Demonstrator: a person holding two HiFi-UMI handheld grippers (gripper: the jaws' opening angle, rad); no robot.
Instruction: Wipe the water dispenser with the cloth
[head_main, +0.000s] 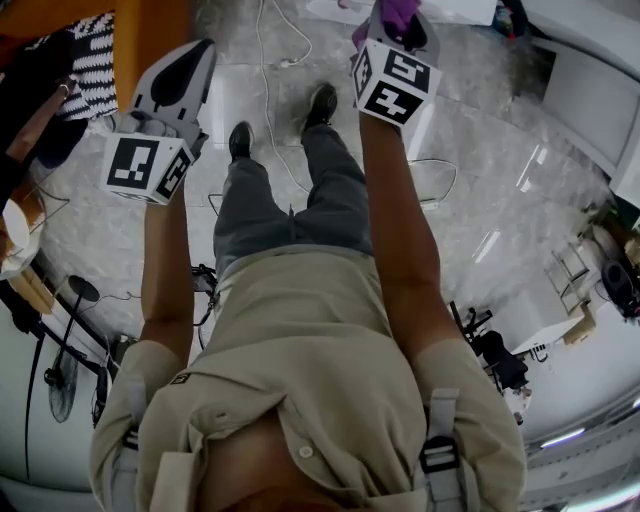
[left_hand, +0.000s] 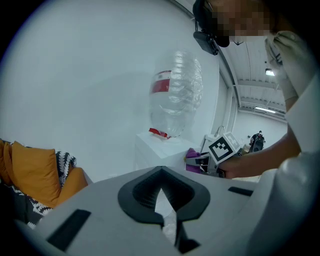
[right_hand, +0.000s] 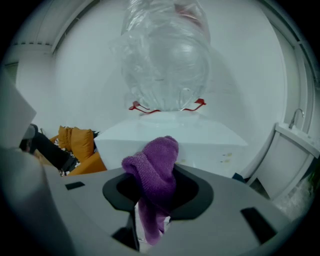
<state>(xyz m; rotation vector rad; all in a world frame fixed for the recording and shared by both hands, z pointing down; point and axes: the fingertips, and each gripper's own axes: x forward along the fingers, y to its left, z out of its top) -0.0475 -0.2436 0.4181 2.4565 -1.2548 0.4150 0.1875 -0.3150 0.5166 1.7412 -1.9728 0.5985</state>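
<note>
The white water dispenser stands right ahead of my right gripper, with a clear upturned bottle on top. A purple knitted cloth bunches up out of my right gripper, which is shut on it just short of the dispenser's top. In the left gripper view the dispenser and its bottle stand farther off, and the right gripper's marker cube with the cloth shows at the dispenser's right side. My left gripper is shut with nothing in it. In the head view both grippers are held forward.
An orange cushion with a black-and-white throw lies left of the dispenser. A white counter with a tap runs along the right. Cables trail over the glossy floor by the person's feet. A floor fan stands at the left.
</note>
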